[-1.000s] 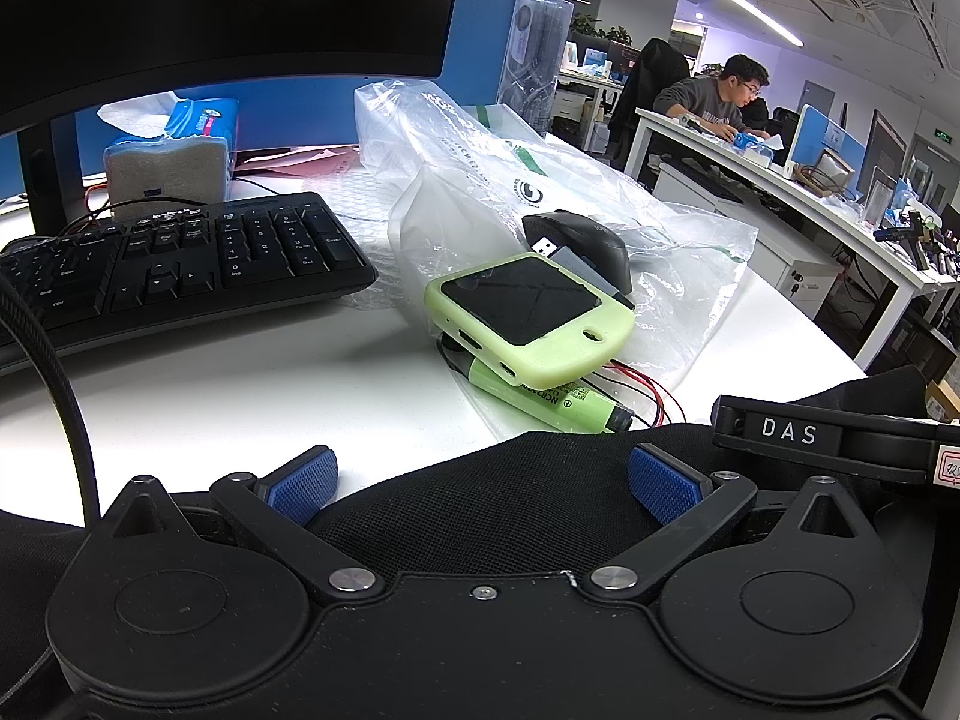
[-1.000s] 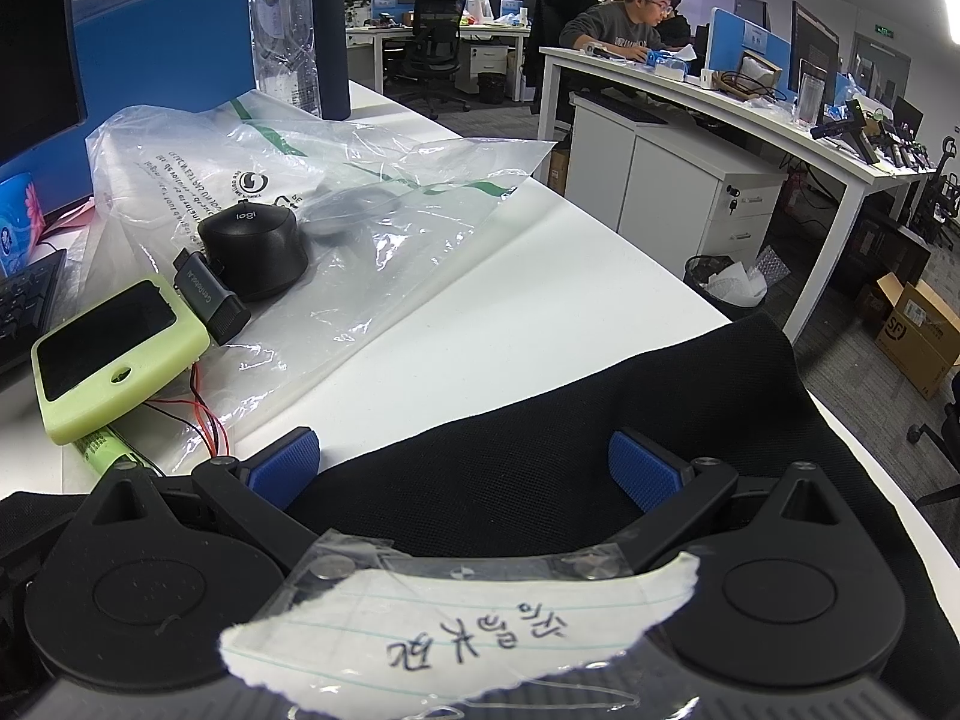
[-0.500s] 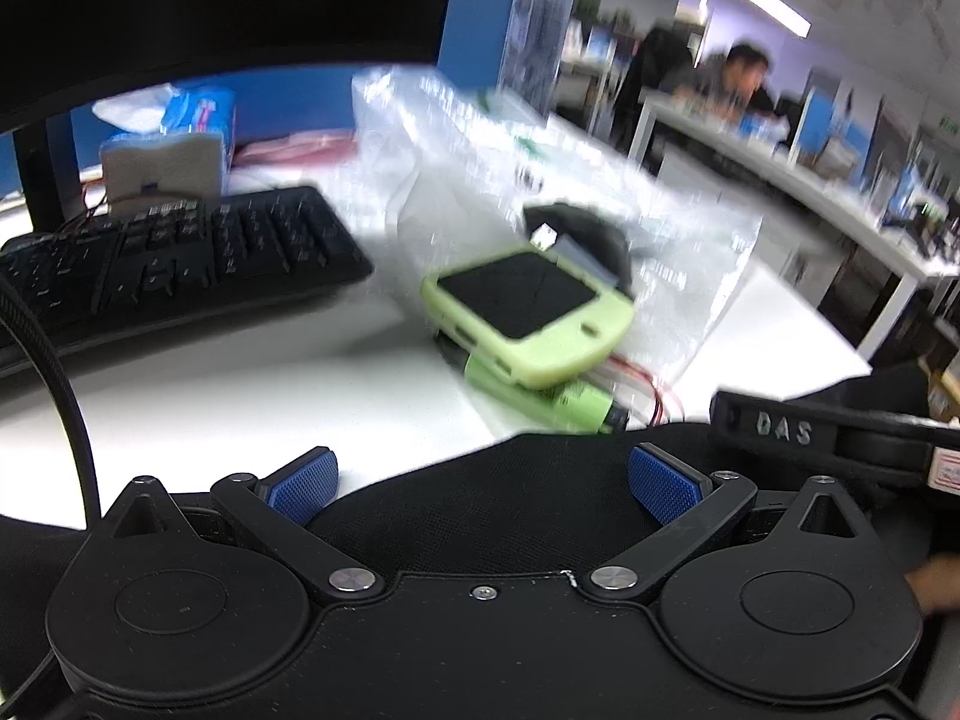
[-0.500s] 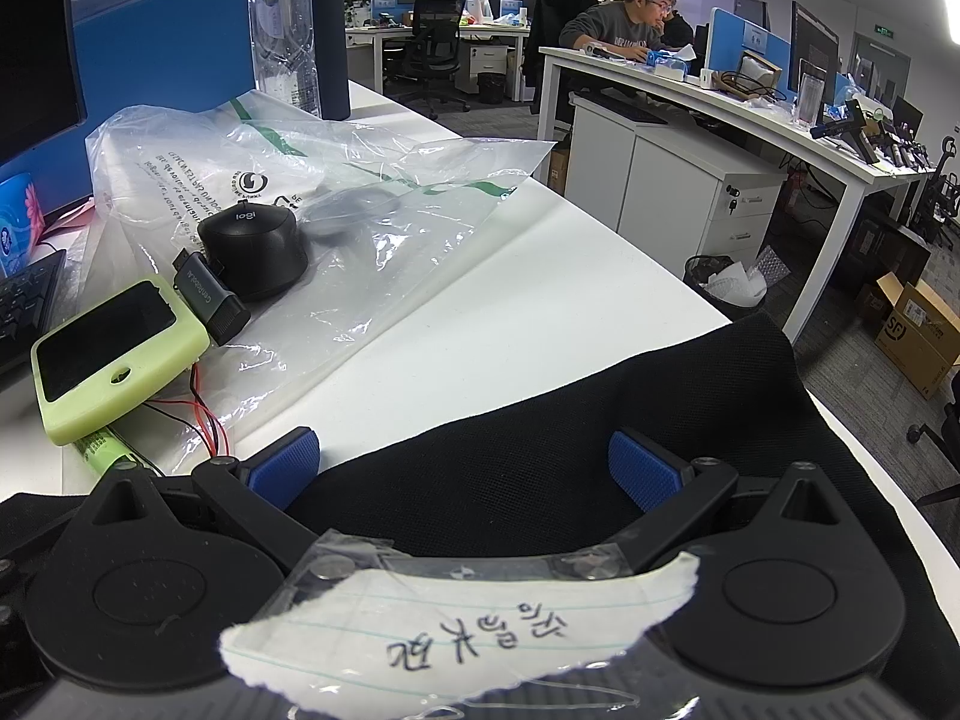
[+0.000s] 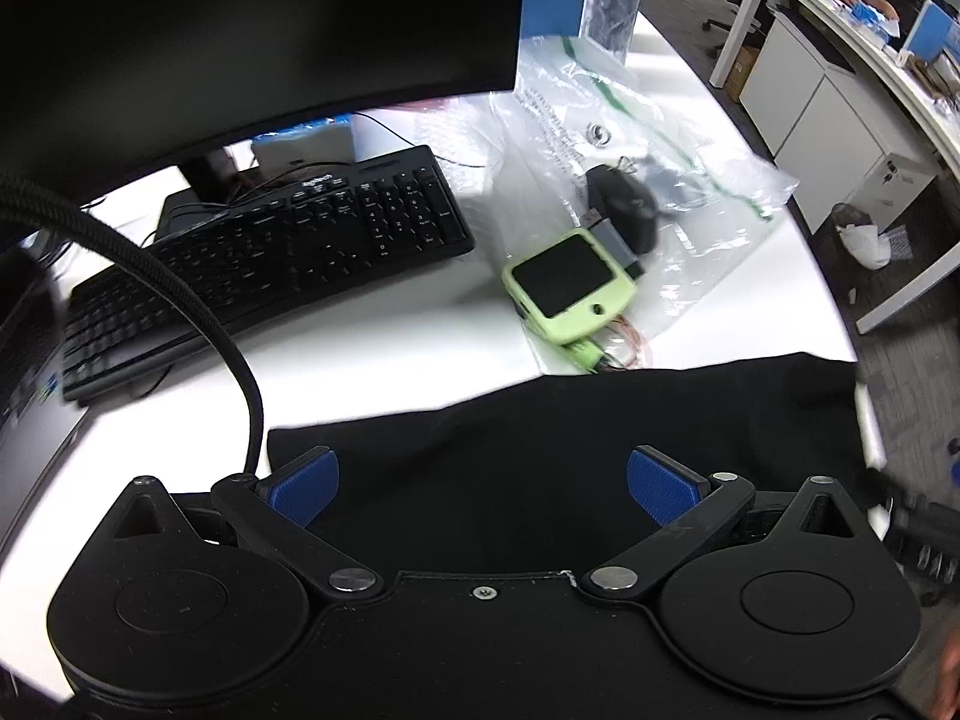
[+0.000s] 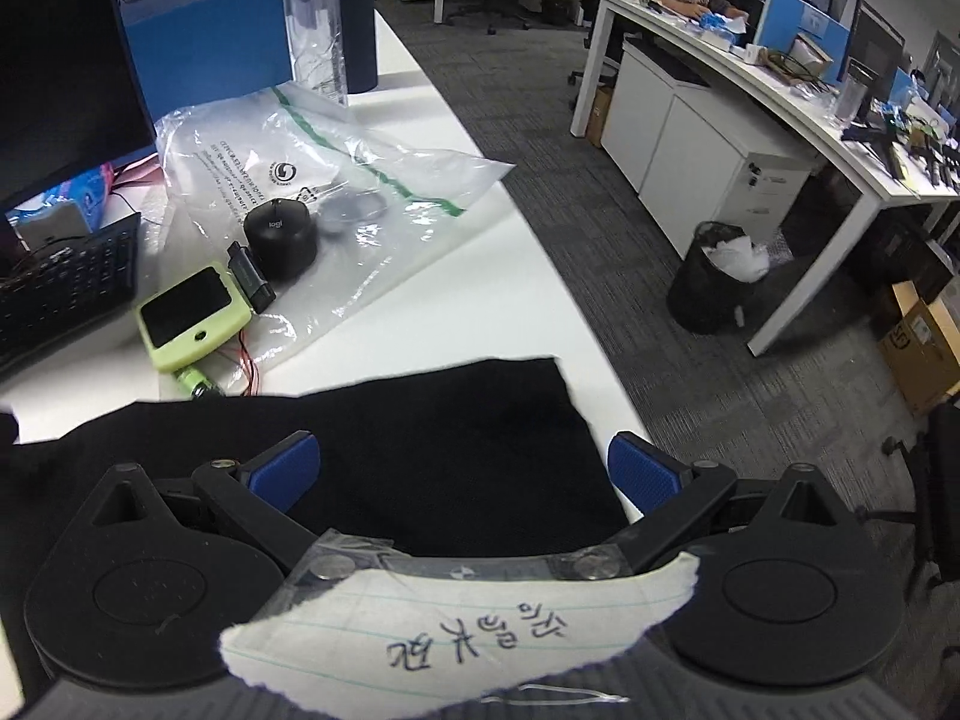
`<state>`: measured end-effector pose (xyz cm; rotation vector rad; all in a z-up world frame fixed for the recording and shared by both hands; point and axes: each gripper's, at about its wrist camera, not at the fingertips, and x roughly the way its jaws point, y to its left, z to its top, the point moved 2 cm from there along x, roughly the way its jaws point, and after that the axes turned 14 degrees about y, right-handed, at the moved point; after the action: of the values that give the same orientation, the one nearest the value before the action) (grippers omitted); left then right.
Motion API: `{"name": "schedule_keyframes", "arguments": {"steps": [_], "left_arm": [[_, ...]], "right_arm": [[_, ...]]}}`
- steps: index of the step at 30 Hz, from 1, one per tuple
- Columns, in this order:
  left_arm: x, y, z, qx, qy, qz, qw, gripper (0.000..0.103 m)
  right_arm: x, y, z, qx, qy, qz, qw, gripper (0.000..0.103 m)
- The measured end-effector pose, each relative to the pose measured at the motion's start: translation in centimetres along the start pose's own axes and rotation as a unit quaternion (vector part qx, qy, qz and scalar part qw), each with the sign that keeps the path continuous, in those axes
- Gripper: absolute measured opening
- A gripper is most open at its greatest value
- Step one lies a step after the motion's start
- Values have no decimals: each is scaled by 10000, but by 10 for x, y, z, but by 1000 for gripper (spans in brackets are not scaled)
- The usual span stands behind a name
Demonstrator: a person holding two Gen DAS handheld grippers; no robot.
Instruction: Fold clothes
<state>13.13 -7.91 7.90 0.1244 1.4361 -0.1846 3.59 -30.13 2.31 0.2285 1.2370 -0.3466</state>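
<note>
A black garment [image 5: 600, 426] lies flat on the white desk [image 5: 372, 354], its far edge near a green device. It also shows in the right wrist view [image 6: 432, 444], with its right corner at the desk's edge. My left gripper [image 5: 483, 483] is open above the garment, blue pads wide apart, holding nothing. My right gripper [image 6: 465, 471] is open above the garment's right part, also empty.
A black keyboard [image 5: 270, 252] and monitor [image 5: 240, 30] stand at the back left. A green device [image 5: 570, 285], a black mouse [image 6: 279, 231] and a clear plastic bag [image 6: 336, 180] lie behind the garment. The desk's right edge drops to carpet [image 6: 690, 360].
Both grippers have risen well above the desk and tilted down. The garment, earlier close under the fingers, now lies flat below them.
</note>
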Motion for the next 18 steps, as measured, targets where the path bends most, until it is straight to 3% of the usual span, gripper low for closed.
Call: {"name": "schedule_keyframes", "arguments": {"steps": [4,8,13,18], "left_arm": [[-33,-27,-31,-210,-152,128,9996,102],[-65,-56,-63,-426,-318,276,9982,102],[-102,-91,-106,-653,-525,404,9957,102],[-110,-116,-162,-800,-567,315,9947,102]], "right_arm": [[-43,-25,-18,-108,371,444,9983,103],[-73,-34,-33,-660,503,787,9934,103],[-112,-57,-66,-1244,285,790,9887,103],[-122,-86,-113,-1538,489,881,9830,103]]}}
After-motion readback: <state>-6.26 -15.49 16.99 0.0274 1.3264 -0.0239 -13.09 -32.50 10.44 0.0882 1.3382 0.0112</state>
